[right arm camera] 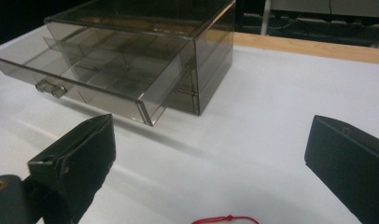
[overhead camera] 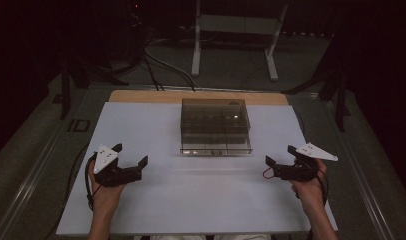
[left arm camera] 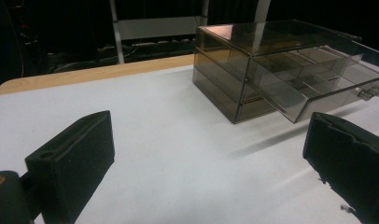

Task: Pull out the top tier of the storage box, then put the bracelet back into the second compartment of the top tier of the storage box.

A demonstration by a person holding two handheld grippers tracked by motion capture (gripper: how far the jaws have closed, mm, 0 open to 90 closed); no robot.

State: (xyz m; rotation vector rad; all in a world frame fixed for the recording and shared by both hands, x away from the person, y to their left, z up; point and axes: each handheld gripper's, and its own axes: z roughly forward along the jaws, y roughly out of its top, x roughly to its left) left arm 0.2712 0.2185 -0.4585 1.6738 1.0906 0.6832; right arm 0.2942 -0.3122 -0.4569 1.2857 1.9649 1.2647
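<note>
A smoky clear plastic drawer box (overhead camera: 214, 120) stands at the middle back of the white table (overhead camera: 191, 195). Its upper drawer (left arm camera: 313, 88) is pulled out toward me, showing dividers and a small clear handle (right arm camera: 51, 87). My left gripper (overhead camera: 130, 155) rests at the front left, jaws wide apart and nothing between them. At the front right my right gripper (overhead camera: 278, 155) also stands open and holds nothing. A thin red string (right arm camera: 225, 219) lies on the table just under the right gripper, seen too in the high view as a red string (overhead camera: 265, 173).
A strip of bare wood (overhead camera: 141, 96) runs along the table's far edge. Beyond it stand a white metal frame (overhead camera: 236, 30) and cables (overhead camera: 156, 65) on the dark floor. Metal rails (overhead camera: 36, 165) flank the table.
</note>
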